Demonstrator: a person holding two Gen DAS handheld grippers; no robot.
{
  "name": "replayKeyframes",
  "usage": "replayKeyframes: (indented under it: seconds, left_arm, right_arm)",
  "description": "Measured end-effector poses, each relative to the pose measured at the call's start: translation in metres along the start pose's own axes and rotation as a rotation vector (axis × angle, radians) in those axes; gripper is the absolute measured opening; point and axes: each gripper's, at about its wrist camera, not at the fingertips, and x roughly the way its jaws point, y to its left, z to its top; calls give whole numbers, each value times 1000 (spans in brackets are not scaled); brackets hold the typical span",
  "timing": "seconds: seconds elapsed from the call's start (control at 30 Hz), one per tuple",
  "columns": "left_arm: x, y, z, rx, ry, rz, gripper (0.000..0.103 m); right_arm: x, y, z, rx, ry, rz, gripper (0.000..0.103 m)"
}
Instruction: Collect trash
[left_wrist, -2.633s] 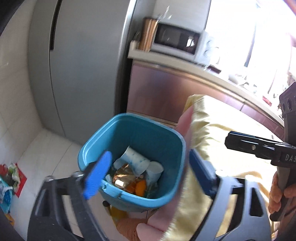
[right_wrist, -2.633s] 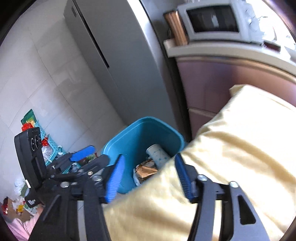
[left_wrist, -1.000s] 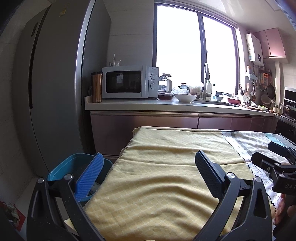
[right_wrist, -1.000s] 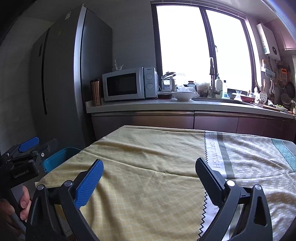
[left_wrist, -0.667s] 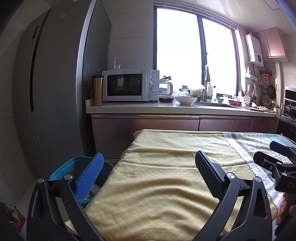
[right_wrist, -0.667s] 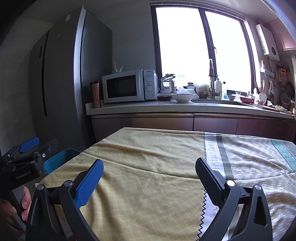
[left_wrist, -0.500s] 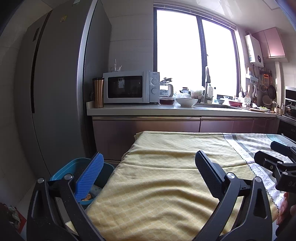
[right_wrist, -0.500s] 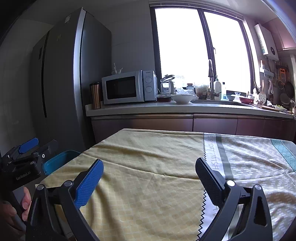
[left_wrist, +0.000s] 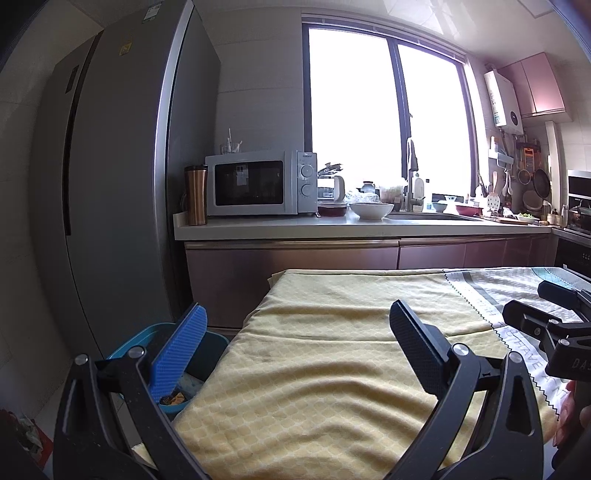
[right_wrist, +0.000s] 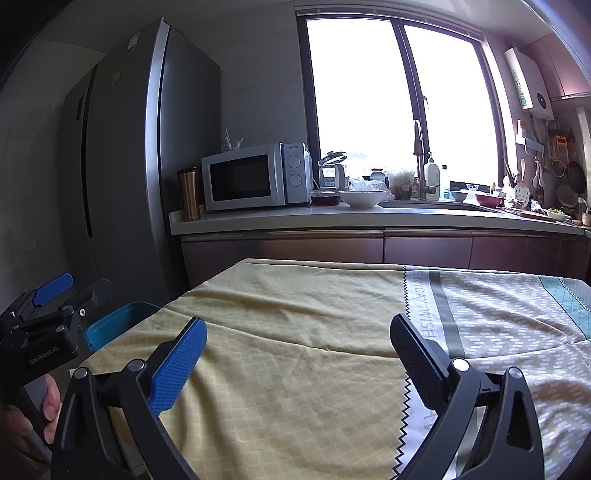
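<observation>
Left tongs (left_wrist: 295, 347) spread wide and empty above yellow-clothed bench (left_wrist: 314, 369), right tongs (right_wrist: 297, 354) equally wide and empty, blue trash bin (left_wrist: 173, 369) with scraps on floor beside bench's left edge, near fridge (left_wrist: 122, 184)

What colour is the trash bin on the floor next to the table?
Blue-teal. The trash bin shows best in the left wrist view, beside the yellow tablecloth.

Tablecloth (right_wrist: 295, 325): pale yellow, small tile print, with a grey-white band and black zigzag edge. Bin (left_wrist: 212, 345): teal blue. Microwave (left_wrist: 258, 182): white, dark door. Tumbler (left_wrist: 195, 195): copper. Cabinets (right_wrist: 295, 245): glossy mauve-brown. Fridge (left_wrist: 122, 184): grey steel.
</observation>
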Motion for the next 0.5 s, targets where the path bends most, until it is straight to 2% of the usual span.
replayKeyframes:
  seconds: [0.5]
  left_arm:
    - [2, 0, -1, 3, -3, 7, 97]
  right_arm:
    - [0, -2, 0, 12, 0, 4, 96]
